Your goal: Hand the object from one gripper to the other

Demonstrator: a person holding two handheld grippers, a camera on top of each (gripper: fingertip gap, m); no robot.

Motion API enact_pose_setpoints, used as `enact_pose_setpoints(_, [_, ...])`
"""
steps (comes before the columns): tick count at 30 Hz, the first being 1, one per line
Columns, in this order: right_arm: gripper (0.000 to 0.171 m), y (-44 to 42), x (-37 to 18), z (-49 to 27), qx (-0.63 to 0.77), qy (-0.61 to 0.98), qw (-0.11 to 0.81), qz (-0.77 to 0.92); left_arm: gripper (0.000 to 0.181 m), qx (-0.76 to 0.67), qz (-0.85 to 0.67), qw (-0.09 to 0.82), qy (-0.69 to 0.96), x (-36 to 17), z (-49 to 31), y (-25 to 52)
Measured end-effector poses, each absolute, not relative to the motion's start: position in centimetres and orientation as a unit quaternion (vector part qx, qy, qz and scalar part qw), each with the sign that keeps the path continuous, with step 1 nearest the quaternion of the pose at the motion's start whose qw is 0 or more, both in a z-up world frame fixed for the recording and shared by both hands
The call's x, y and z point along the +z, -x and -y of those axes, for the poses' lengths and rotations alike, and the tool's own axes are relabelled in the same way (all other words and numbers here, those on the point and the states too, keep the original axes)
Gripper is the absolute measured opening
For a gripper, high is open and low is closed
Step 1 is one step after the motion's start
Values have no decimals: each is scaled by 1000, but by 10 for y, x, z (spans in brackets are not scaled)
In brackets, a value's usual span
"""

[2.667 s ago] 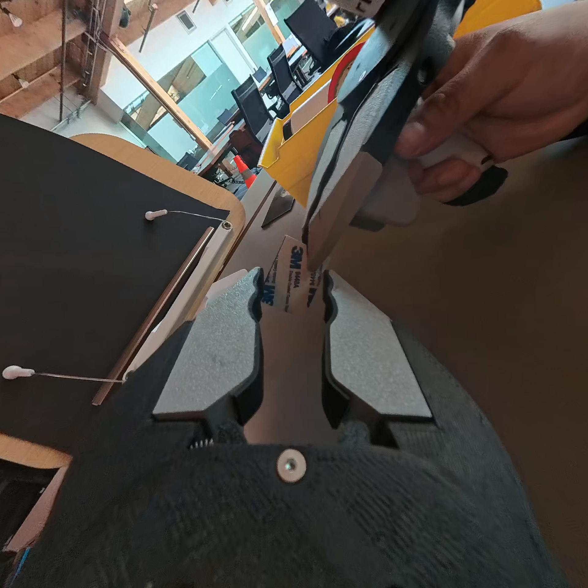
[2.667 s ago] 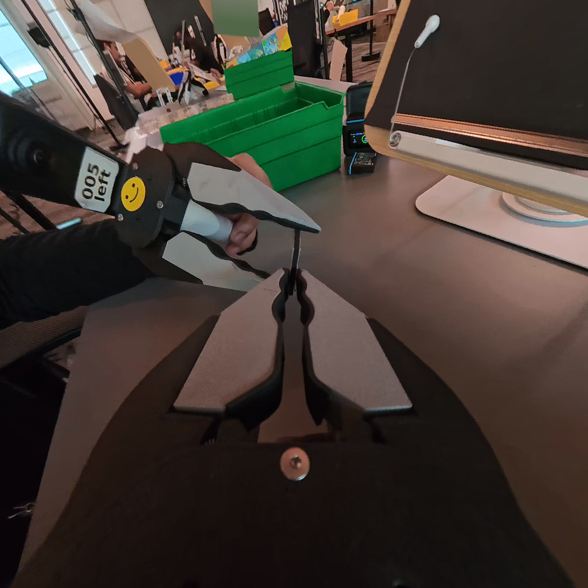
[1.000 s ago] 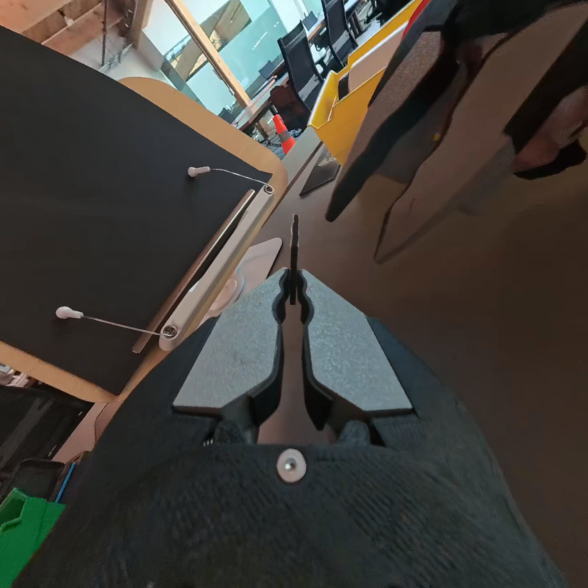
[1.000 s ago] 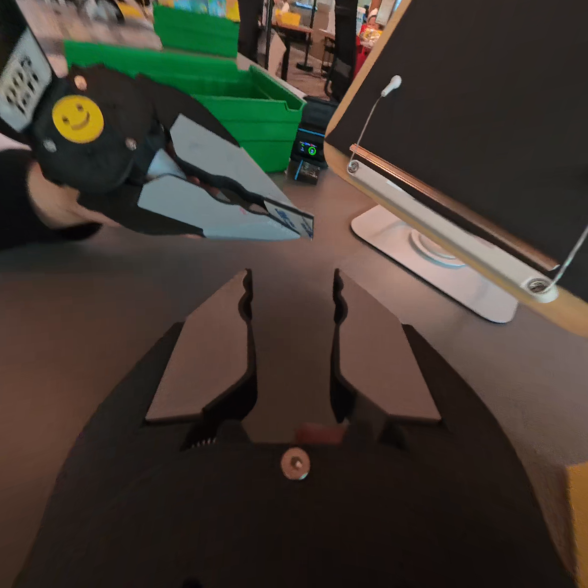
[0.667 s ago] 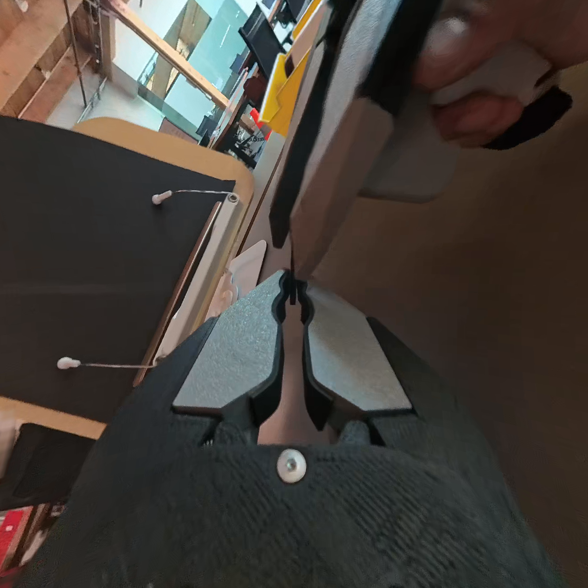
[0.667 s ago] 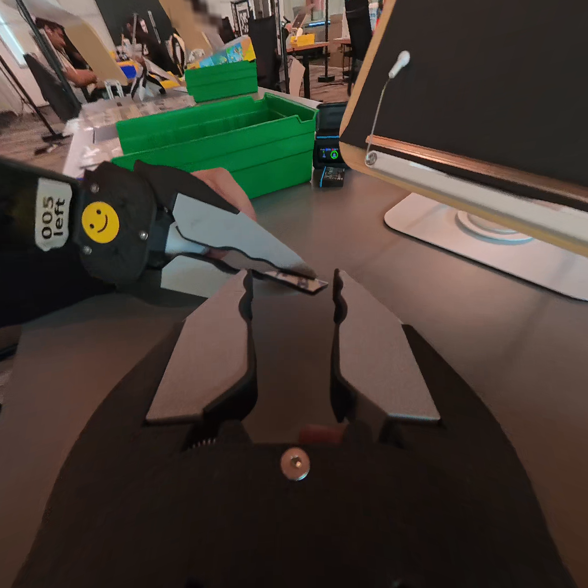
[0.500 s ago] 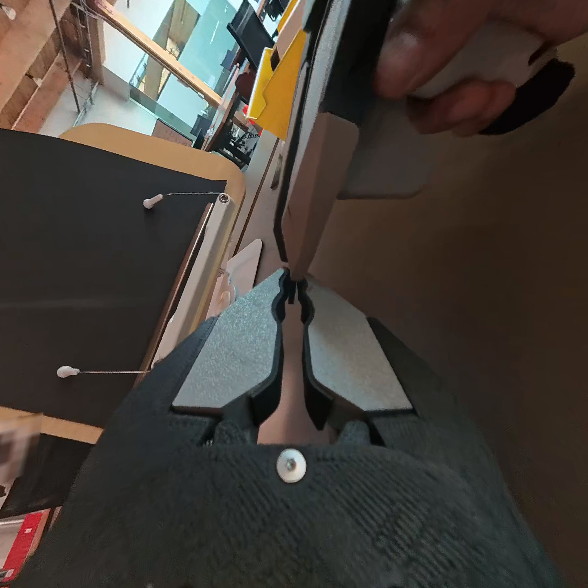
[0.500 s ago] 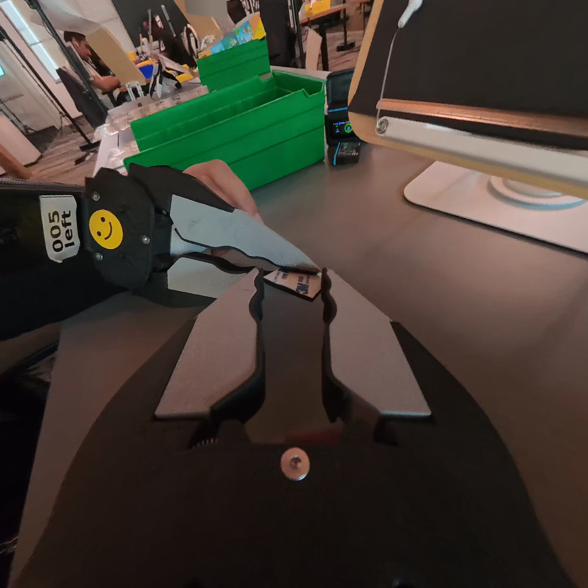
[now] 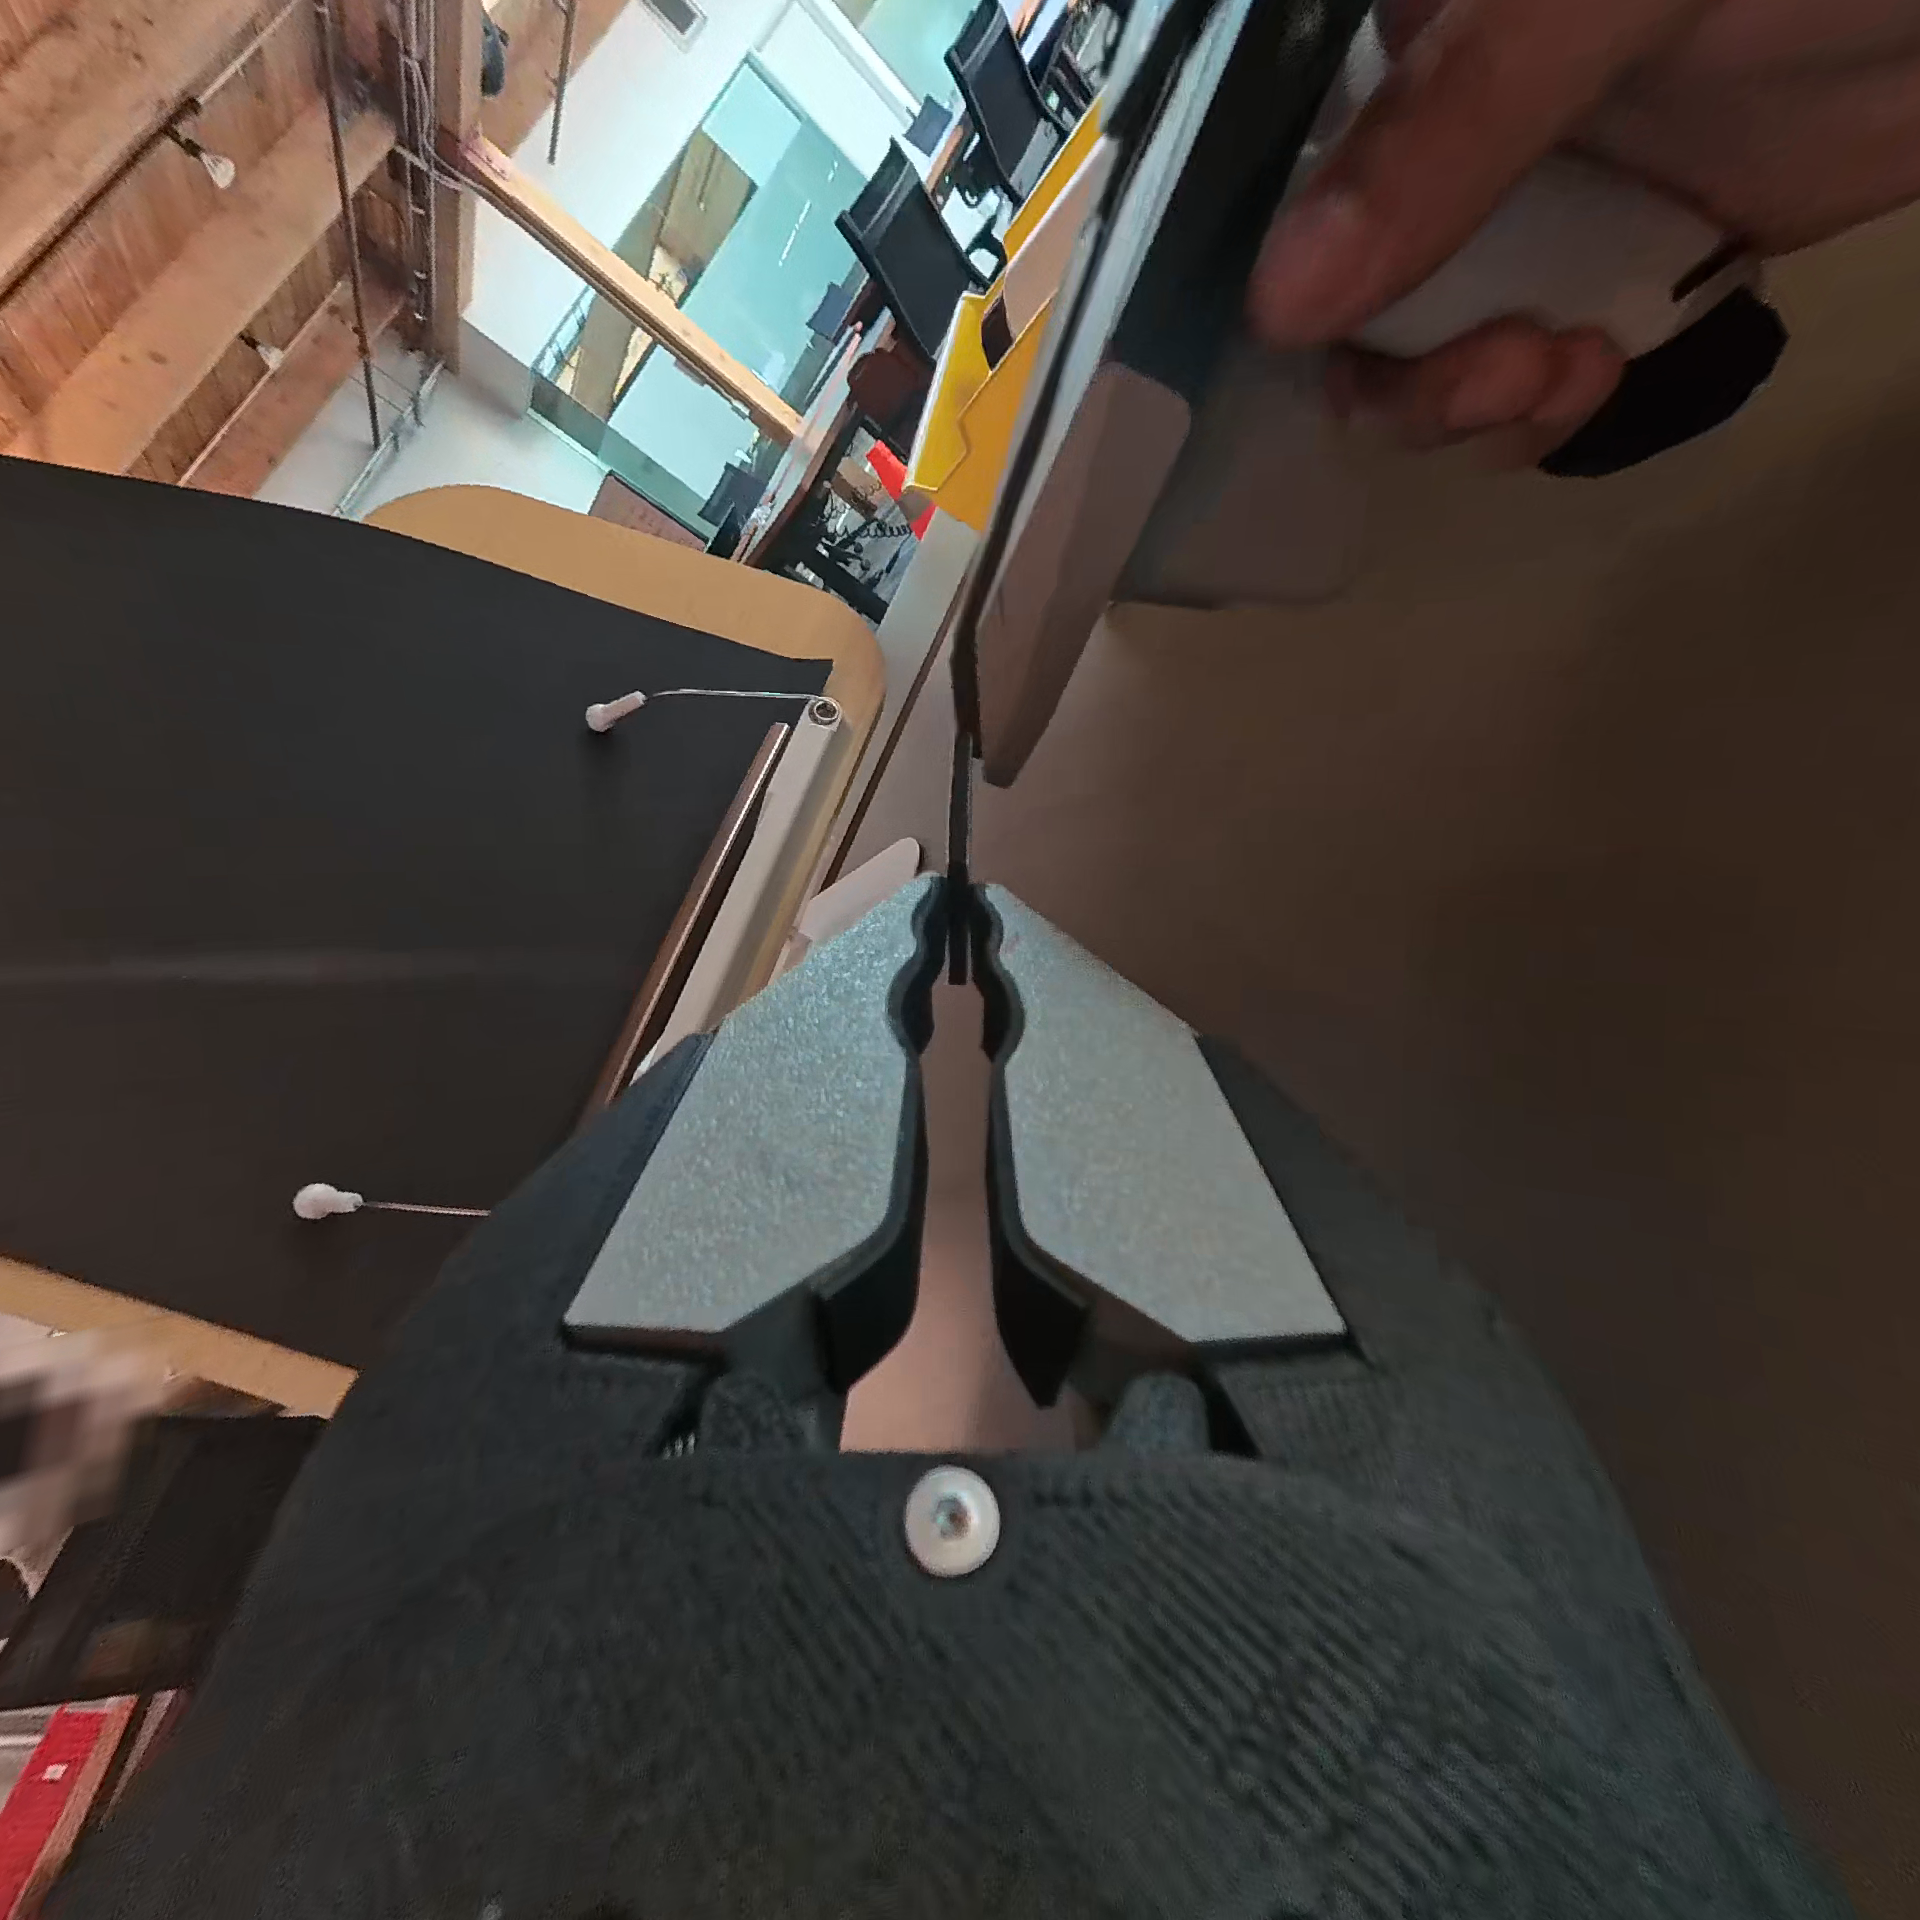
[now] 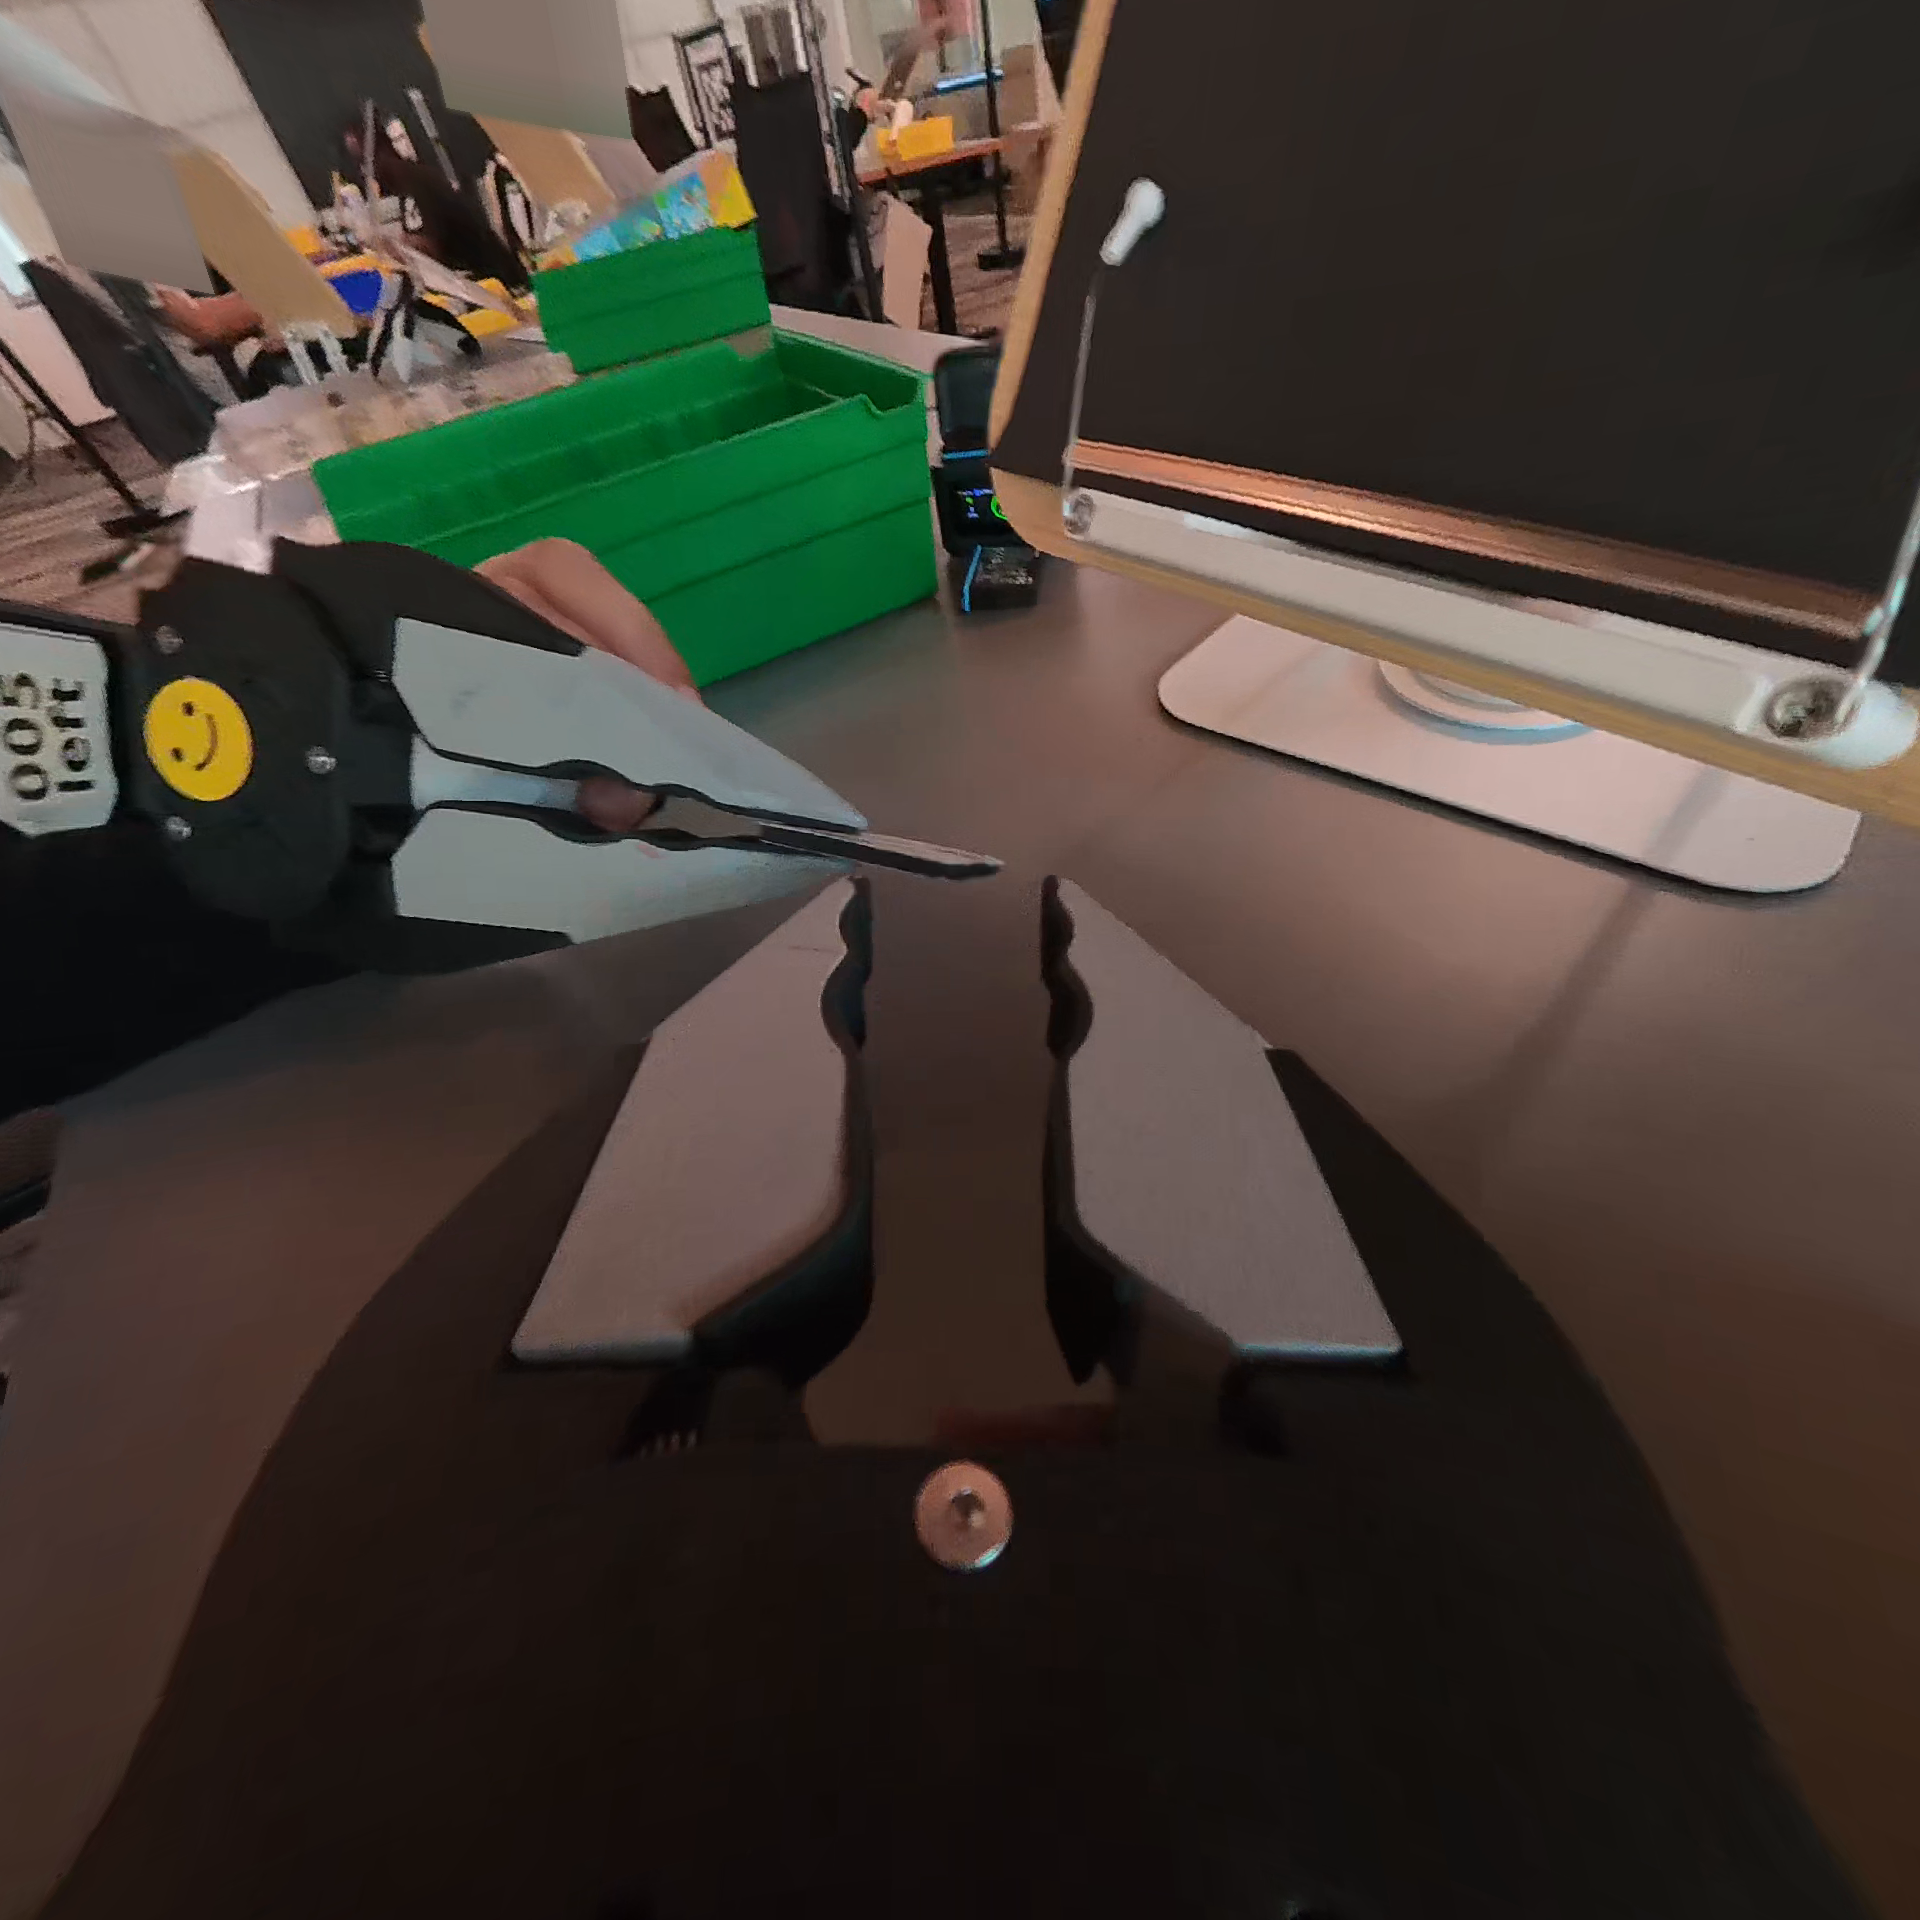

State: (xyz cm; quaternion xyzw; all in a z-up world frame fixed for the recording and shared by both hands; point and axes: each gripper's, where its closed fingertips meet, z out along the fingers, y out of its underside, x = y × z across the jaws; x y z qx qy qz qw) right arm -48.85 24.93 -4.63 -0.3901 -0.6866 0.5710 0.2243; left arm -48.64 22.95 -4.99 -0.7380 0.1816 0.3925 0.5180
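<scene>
Left gripper [image 9: 961, 914] clamped tight on the flat object [image 9: 960, 831], a thin dark strip seen edge-on, sticking forward past the tips. Right gripper [image 9: 987, 727] close above and ahead in the left wrist view, one grey finger tip just beside the strip's far end, a hand [image 9: 1558, 208] wrapped round its white handle. From the right wrist view, right gripper [image 10: 951, 904] spread wide, nothing between the fingers [image 10: 727, 1122]. Left gripper [image 10: 831, 842] coming in from the left side there, tips pinched together on the object [image 10: 914, 854], whose free end pokes out just over the gap, level with the right gripper's near finger tip; touching or not, cannot tell. Yellow smiley sticker [image 10: 197, 740] and a white label on the left gripper's black body. All held above the dark table [image 10: 1455, 1039]. Further back: green bins [image 10: 675, 499] stacked, a small black device [image 10: 982, 540] with a lit screen beside them, a black board [image 10: 1507, 260] with a wooden rim on a white stand [image 10: 1507, 769]. Yellow bin [image 9: 977, 416] and office chairs far off in the left wrist view.
</scene>
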Motion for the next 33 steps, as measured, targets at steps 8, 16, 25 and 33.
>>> enact_pose_setpoints(8, [40,482,-49,-242,461,274,360,763,0,379,-216,511,741,-55,-229,481])
enact_pose_setpoints(16, [1,480,-70,-233,352,203,424,809,5,369,-239,531,725,-53,-230,466])
enact_pose_setpoints(25, [0,479,-62,-243,538,385,172,730,20,398,-224,521,721,-55,-230,476])
enact_pose_setpoints(33, [1,468,-50,-236,633,431,-33,642,31,417,-254,512,707,-56,-231,469])
